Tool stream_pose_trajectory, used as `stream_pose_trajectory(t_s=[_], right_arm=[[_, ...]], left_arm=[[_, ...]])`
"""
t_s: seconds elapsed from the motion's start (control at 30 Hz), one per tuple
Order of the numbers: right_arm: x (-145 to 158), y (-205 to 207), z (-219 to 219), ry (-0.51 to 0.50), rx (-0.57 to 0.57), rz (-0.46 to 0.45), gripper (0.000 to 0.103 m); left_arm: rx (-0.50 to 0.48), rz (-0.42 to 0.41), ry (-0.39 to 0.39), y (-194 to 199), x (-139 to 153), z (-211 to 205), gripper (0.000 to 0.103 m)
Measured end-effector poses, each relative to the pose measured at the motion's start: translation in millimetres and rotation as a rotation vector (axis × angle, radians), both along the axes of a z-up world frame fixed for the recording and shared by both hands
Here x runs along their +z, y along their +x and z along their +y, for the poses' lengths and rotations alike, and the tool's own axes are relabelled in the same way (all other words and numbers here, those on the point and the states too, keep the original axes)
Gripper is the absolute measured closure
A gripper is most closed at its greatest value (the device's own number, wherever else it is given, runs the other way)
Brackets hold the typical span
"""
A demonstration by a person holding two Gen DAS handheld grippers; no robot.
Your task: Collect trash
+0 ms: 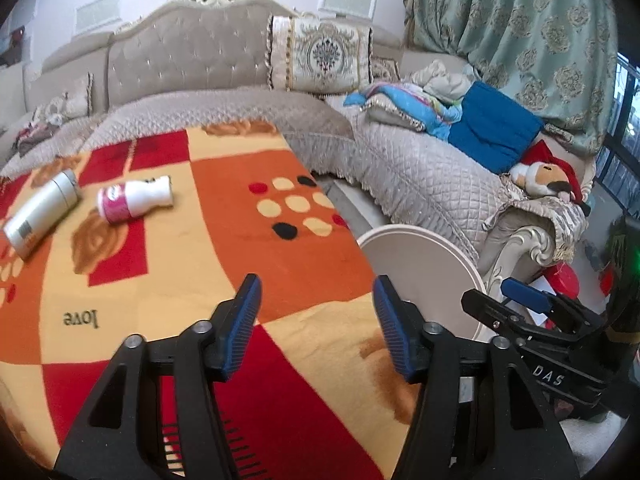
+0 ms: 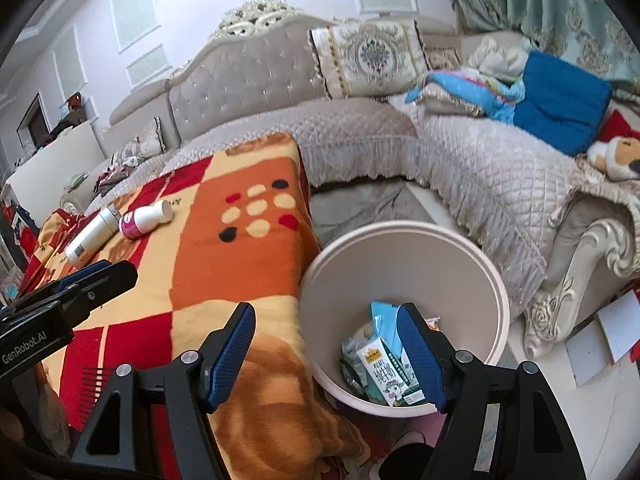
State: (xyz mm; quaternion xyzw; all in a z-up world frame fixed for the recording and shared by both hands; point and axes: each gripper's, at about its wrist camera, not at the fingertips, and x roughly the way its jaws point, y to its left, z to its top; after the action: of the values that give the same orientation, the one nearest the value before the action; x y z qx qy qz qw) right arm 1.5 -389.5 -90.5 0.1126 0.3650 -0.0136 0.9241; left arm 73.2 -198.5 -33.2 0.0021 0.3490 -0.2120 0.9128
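Left gripper (image 1: 316, 328): jaws apart, nothing btwn pads, released. Hangs over the near part of the blanket, tilted down, aimed toward the far-left items, prob. lining up the next pick.
Right gripper (image 2: 330, 356): jaws apart, empty too. Sits above the near rim of the bin; carton seen thru the gap lies down inside, not gripped.
Bin (image 2: 496, 280): pale round bucket on the floor, just right of the blanket edge, btwn blanket and sofa. Placed close so a short swing drops stuff in.
Bin contents: milk carton (image 2: 386, 372) w/ cow print, teal wrapper (image 2: 382, 314), other crumpled bits. So part of the job looks done.
Trash left: pink-label bottle (image 1: 134, 199) and silver-white tube bottle (image 1: 40, 214), both on their sides, far left on the blanket, near each other; touching or not, can't tell. Lying flat means they may roll when nudged.
Blanket (image 1: 280, 184): orange/red/cream check, soft, so items may sink a bit; pads need to close across the narrow body.
Sofa (image 1: 192, 52): far side, cushions + clothes piled, not trash as far as I judge.
Next, my guess: left gripper is nearer the bottles, right nearer the bin.
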Motion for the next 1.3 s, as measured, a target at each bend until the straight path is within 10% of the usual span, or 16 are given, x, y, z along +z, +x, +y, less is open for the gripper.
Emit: stream_pose_trajectory(t_s=[1.3], right_arm=[[70.3,-65.1,48.2,-0.134,-0.08,-0.261,0.014]], left_arm=[[0.1,-0.266,-0.054,-68.5,45.2,56.6,0.028]])
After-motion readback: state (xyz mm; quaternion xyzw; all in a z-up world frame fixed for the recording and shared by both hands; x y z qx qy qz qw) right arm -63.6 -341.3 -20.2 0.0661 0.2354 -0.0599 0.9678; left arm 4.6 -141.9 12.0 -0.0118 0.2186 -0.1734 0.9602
